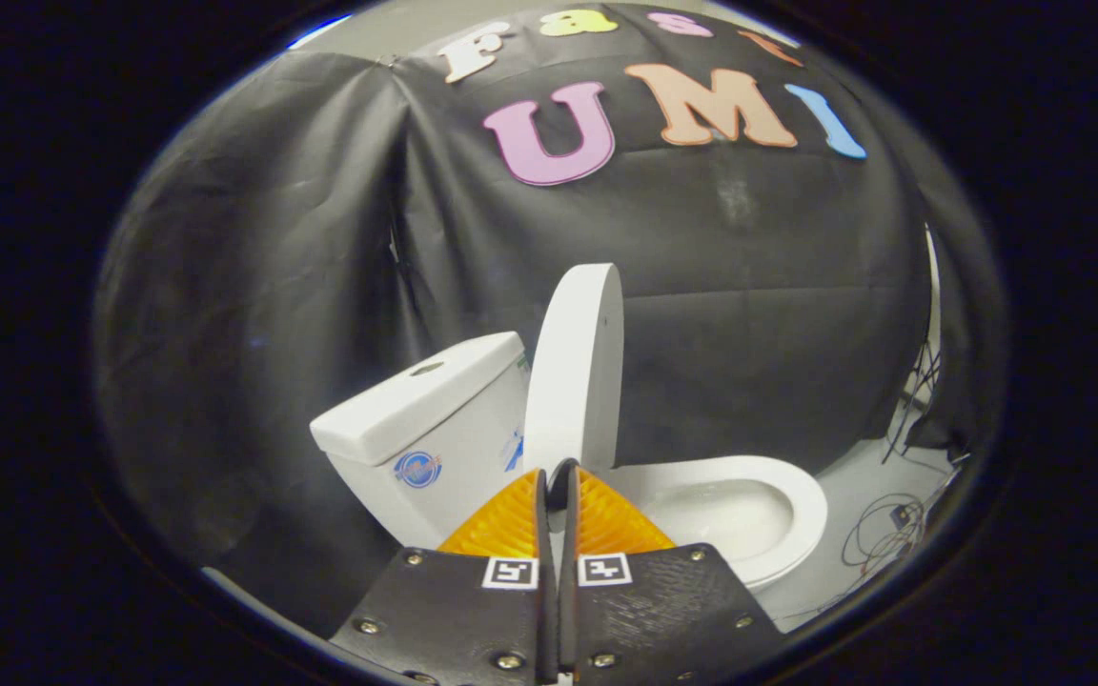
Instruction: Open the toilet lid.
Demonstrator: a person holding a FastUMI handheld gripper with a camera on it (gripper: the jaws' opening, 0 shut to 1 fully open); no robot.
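My gripper [559, 474] is pressed together, empty, just before the upright white plastic toilet lid [576, 362] beside the white ceramic tank [435, 419].

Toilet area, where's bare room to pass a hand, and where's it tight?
Free: over the open bowl, right of the raised lid. Crowded: between lid and tank; cables litter the floor beyond the bowl. The gripper is shut just before the lid.
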